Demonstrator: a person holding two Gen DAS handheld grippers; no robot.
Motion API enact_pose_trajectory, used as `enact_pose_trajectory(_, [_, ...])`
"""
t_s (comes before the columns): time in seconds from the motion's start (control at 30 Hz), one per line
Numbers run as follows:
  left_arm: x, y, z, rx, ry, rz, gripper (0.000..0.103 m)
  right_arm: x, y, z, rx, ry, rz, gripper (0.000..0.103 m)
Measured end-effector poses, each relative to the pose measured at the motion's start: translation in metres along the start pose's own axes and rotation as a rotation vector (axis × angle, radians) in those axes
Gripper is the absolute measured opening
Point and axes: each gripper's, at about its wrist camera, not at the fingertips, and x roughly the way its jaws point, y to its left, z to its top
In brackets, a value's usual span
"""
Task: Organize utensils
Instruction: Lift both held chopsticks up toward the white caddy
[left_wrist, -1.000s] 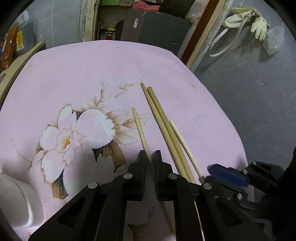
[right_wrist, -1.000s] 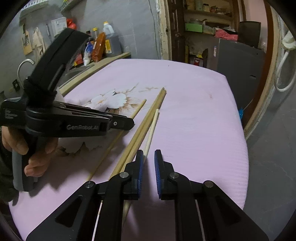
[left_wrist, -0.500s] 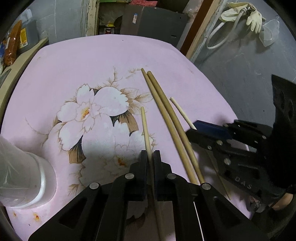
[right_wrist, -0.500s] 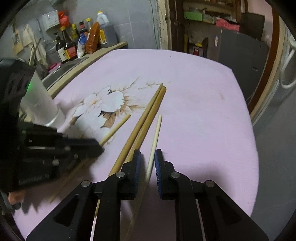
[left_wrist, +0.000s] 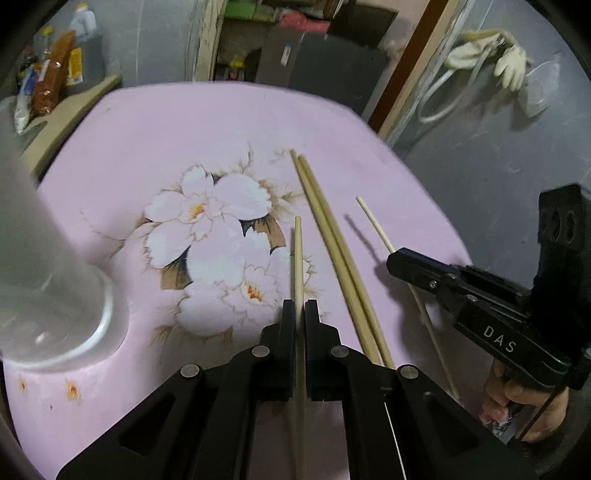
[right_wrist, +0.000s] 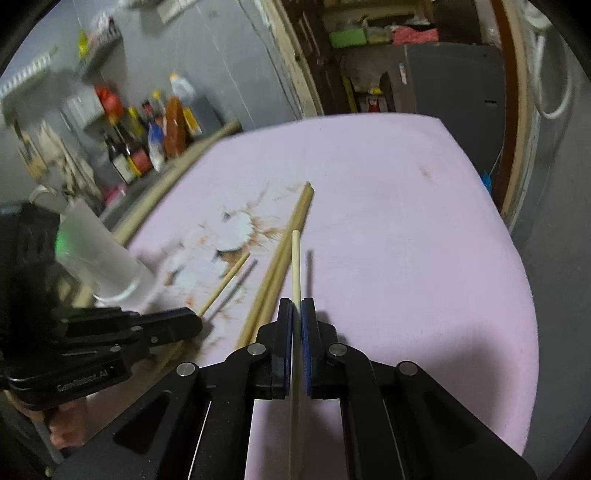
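**Both sticks are coming off the cloth**

While the two thick chopsticks (left_wrist: 338, 254) are lying untouched side by side on the pink flowered cloth (left_wrist: 166, 147), each gripper is carrying a single stick of its own. The left gripper (left_wrist: 300, 314) is pinching a pale chopstick (left_wrist: 298, 254) between nearly closed fingers, the stick running straight out ahead of them. The right gripper (right_wrist: 296, 314) is doing the same with a thinner, whiter stick (right_wrist: 295, 258), its blue-padded fingers (right_wrist: 306, 332) closed to the stick's width.

A second ago both sticks were lying flat on the cloth with the fingers only settling around them. Now each one is casting a shadow set apart from itself, so both are being lifted clear. The frosted cup (left_wrist: 48, 280), which was barely showing at the edge of the left view, is filling that view's left side, so the left gripper appears to be swinging toward it.

That suggests the pickup is done and the carry is under way, with the cup as the likely holder. The thick pair is waiting for a later pass. Thin sticks held near one end may pivot in the grip, so the drop into the cup is likely calling for a steady, upright tilt.
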Motion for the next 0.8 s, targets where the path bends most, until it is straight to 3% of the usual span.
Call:
enact_pose_trajectory(0.2, [-0.042, -0.006, -0.022, 0.011, -0.202, 0.001, 0.002, -0.034, 0.021, -0.011, -0.028, -0.168, 0.035, 0.003])
enact_pose_trajectory(0.47, [-0.092, -0.012, -0.028, 0.008, -0.501, 0.024, 0.002, -0.07, 0.065, -0.018, -0.137, -0.444, 0.03, 0.003])
enact_pose_trajectory(0.67, [-0.128, -0.007, -0.029, 0.01, -0.648, 0.069, 0.002, -0.086, 0.097, -0.007, -0.192, -0.585, 0.054, 0.003])
enact_pose_trajectory(0.8, [-0.155, 0.011, -0.02, -0.016, -0.728, 0.096, 0.002, -0.089, 0.115, 0.011, -0.19, -0.652, 0.128, 0.003])
